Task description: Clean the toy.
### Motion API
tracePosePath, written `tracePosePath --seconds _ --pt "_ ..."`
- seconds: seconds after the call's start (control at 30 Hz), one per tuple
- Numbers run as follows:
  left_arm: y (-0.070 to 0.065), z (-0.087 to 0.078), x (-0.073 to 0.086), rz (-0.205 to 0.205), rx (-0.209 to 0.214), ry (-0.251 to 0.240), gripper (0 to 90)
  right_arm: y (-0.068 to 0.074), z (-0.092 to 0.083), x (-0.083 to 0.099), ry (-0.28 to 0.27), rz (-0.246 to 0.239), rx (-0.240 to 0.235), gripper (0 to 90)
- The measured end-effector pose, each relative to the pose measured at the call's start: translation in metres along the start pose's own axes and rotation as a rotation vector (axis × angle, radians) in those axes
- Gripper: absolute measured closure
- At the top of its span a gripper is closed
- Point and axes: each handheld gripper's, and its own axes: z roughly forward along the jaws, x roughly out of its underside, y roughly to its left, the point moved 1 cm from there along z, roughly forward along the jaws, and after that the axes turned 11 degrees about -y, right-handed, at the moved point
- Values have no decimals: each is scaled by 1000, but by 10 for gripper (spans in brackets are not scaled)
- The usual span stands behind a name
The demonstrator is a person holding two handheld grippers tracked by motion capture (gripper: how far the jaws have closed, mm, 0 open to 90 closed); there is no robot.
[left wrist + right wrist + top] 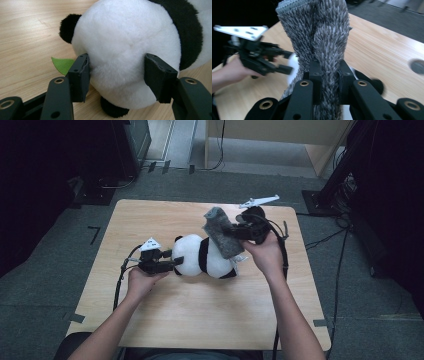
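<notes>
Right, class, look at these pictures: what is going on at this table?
A person works at a wooden table with a gripper in each hand. The left gripper clamps the white head of a plush panda lying on the table. The right gripper is shut on a fuzzy grey cloth, holding it up above the panda's body.

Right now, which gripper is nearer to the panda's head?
Left. The left gripper has its jaws pressed on either side of the panda's head; the right gripper holds a grey furry cloth above the panda's body.
</notes>
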Motion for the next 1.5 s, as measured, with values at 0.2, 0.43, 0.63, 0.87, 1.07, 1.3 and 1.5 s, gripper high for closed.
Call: tracePosePath --seconds 0.2,0.43,0.63,0.87,1.07,1.3,1.5 --pt "0 0 0 1 1 3 412 29 41 -12 30 -38 -82 788" --pt "0 0 0 5 -2 -1 412 45 93 -12 61 -2 -153 788" --pt "0 0 0 6 -4 -1 414 49 133 0 122 19 -161 788" --pt "0 0 0 7 -2 4 414 34 150 24 212 22 -112 784" --pt "0 1 0 6 -4 1 417 19 128 27 187 50 -85 783" --pt "0 1 0 3 -3 -1 418 0 96 31 144 76 -45 783" --pt "1 1 1 1 2 -4 418 -11 64 32 105 80 -11 783"
